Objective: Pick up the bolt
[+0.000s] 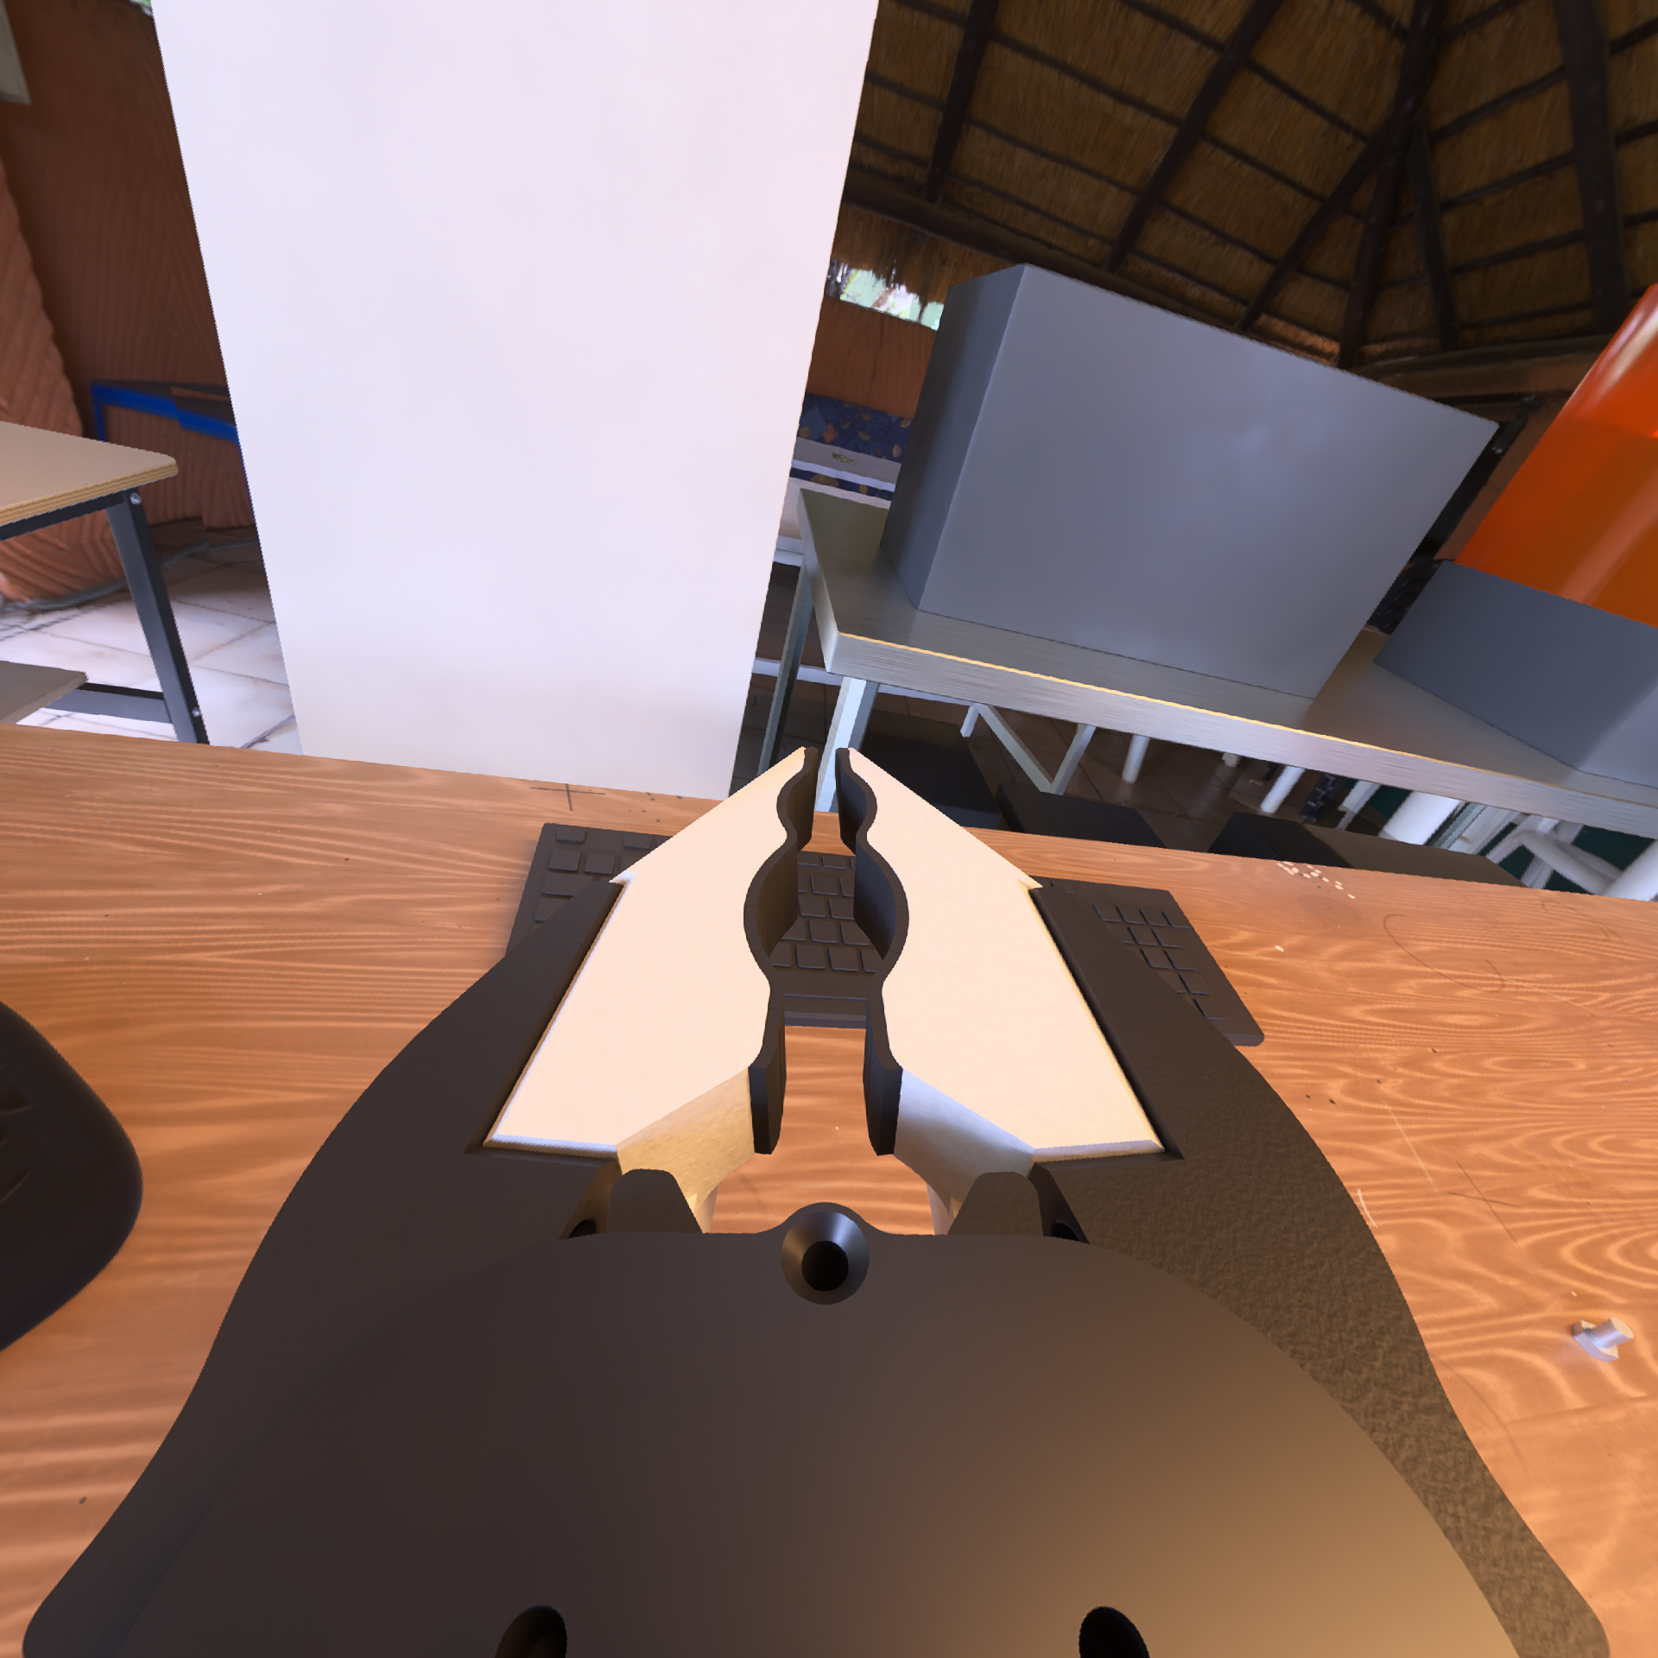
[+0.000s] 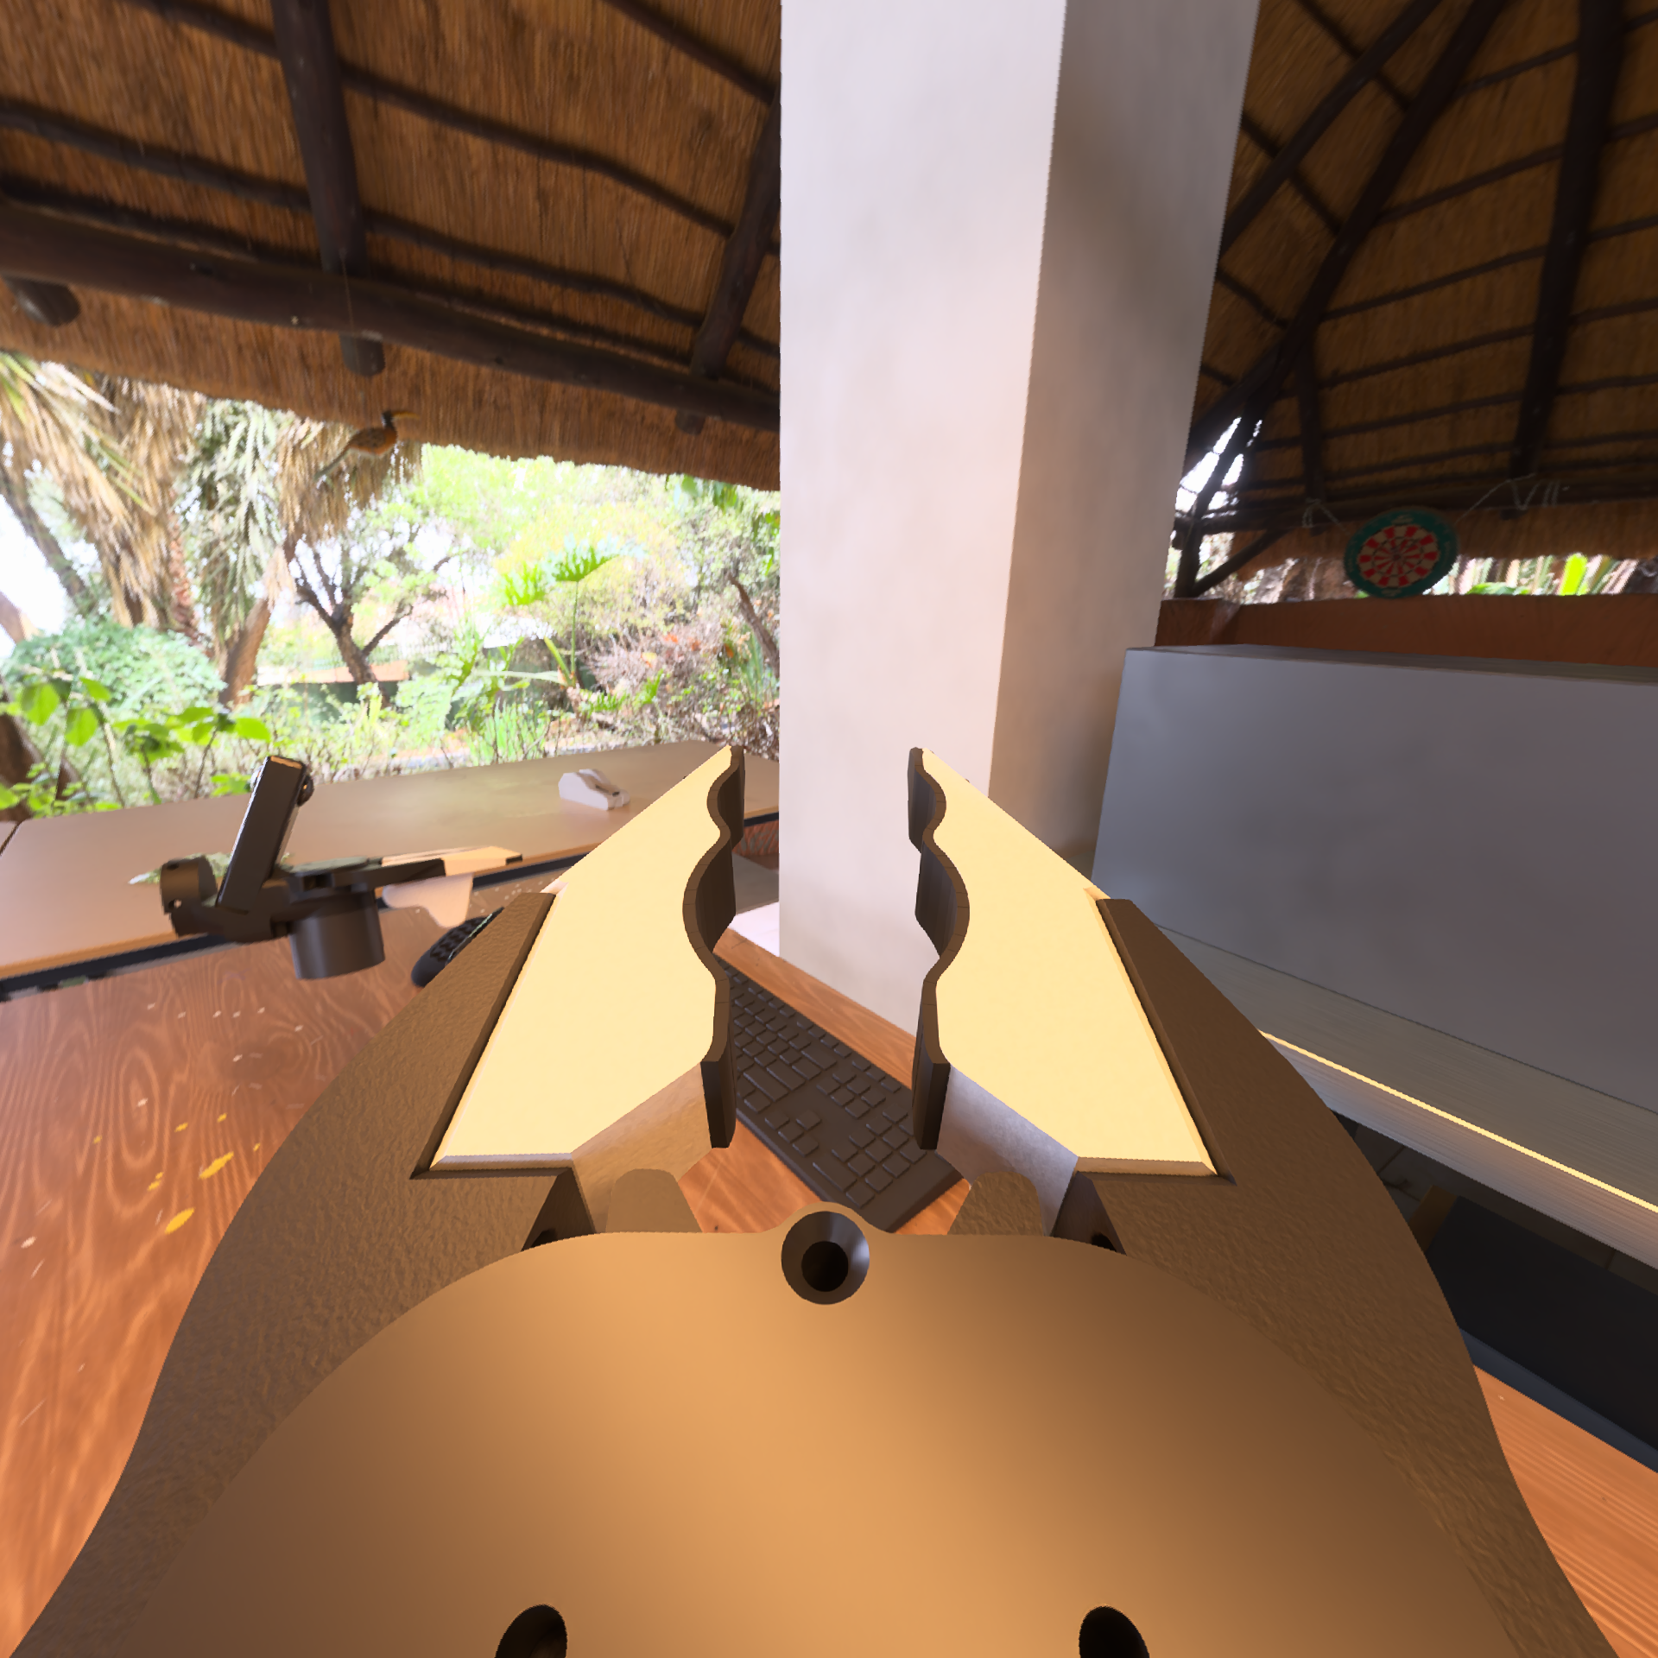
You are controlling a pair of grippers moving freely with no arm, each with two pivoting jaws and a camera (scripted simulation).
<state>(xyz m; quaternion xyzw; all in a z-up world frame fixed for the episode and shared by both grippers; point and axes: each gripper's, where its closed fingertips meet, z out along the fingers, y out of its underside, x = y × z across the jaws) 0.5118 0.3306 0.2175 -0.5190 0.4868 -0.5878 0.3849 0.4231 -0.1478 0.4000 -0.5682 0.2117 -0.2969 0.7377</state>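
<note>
The bolt [image 1: 1597,1337] is seen in the left wrist view lying on its side on the wooden table [image 1: 269,897], at the near right, well apart from both grippers and touched by nothing. It is small and pale grey; its thread is too small to make out.

The left gripper [image 1: 825,763] is held above the table, to the left of the bolt, with its jaws nearly closed on nothing; only a narrow slit is left between the tips. A dark keyboard [image 1: 1157,951] is seen beyond and under its fingers, near the table's far edge. A black rounded object [image 1: 54,1184], perhaps a mouse, lies at the near left.

The right gripper [image 2: 825,772] is held with its jaws wide apart and empty, the keyboard [image 2: 825,1103] showing between them. The bolt is not seen in this view.

Behind the table a white pillar [image 1: 502,359] stands. Farther right, grey boxes [image 1: 1184,502] rest on a pale table [image 1: 1032,682], with an orange shape [image 1: 1588,484] beside them. A thatched roof [image 2: 359,179] covers the scene.
</note>
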